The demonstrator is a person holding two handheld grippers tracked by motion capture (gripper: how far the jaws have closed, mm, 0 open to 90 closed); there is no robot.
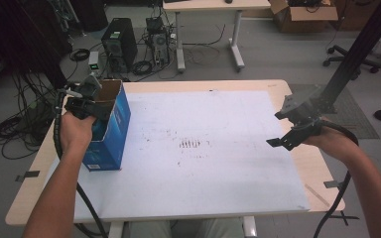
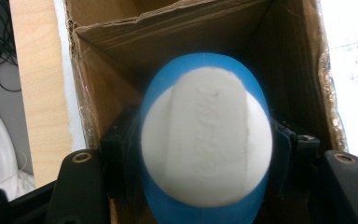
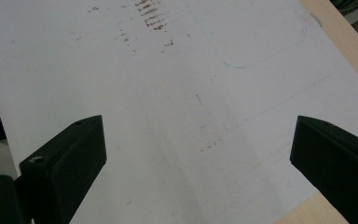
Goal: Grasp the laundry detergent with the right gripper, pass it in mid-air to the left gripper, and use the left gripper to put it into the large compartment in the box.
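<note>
Blue and white, the ball [image 2: 206, 140] sits clamped between the jaws of the left gripper [image 2: 206, 158], a rounded thing with a white raised panel across its face and a blue rim showing above and below. The black pads press on both its flanks. It hangs right in the open mouth of the box [image 2: 196, 42], whose brown cardboard walls rise around and behind it; how deep into the box it sits I cannot tell.

From above, the box [image 1: 110, 126] stands upright at the left edge of the table [image 1: 307, 163], blue outside, brown inside, its top flaps open. The left gripper [image 1: 87, 101] sits over that opening, the left hand [image 1: 74, 131] wrapped round its body just beside the box's near wall, the cable trailing down past the forearm.

Well apart, at the right edge of the table, the right gripper [image 1: 290, 134] hangs above the white sheet [image 1: 213, 168] that covers most of the tabletop. Its jaws stand wide apart with nothing between them; in the right gripper view they frame bare sheet [image 3: 186, 107] with faint scuffs and a patch of dark smudges further off. The right hand [image 1: 332, 141] holds it near the table's corner.

A smudged patch [image 1: 189, 144] marks the middle of the sheet, between the two grippers.
</note>
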